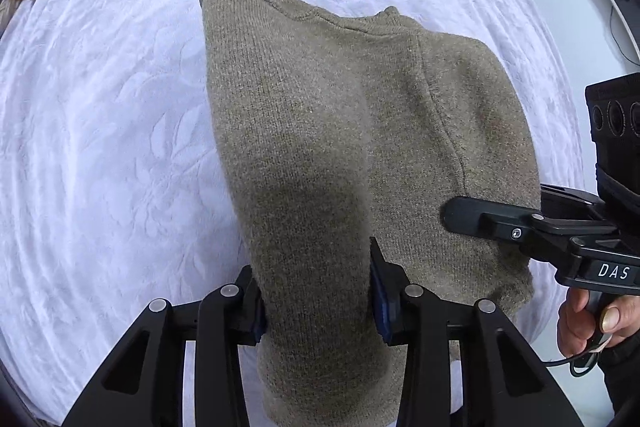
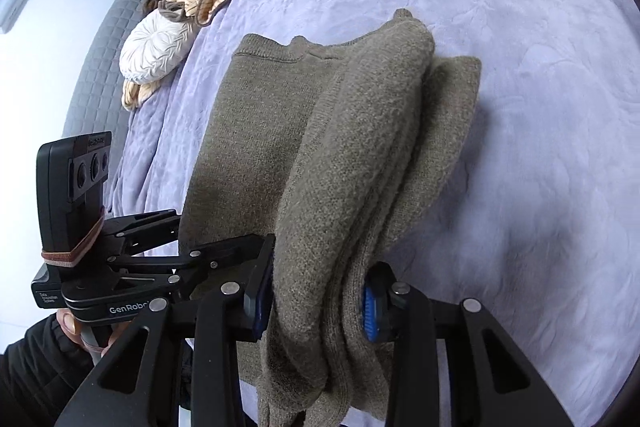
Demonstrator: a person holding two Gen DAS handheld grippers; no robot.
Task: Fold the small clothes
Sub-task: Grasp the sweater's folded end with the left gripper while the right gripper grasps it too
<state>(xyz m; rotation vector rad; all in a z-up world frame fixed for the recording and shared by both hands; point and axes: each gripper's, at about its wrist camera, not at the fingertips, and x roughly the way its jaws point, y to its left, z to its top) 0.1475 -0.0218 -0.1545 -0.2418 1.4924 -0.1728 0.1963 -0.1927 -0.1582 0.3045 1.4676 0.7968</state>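
— Where do the two wrist views look from?
— Each looks forward along its fingers, close above the bed (image 1: 100, 107); both share the olive knit sweater (image 1: 320, 127) and the lavender blanket (image 2: 520, 107)

Both handheld tools are matte black plastic. The left gripper (image 1: 318, 297) has angular linkage arms with round silver pivot pins and blue ribbed pads (image 1: 380, 301). The right gripper (image 2: 318, 301) is built the same, its pads (image 2: 369, 311) also blue. Above the right gripper's white "DAS" lettering (image 1: 614, 271) sits a black camera block (image 1: 616, 119) with three round lenses. The left tool bears "GenRobot" print, and a reddish elastic band (image 2: 74, 253) wraps its camera block. Both sleeves (image 2: 36, 367) are black; a thin black cable (image 1: 576, 365) loops below the "DAS" lettering.
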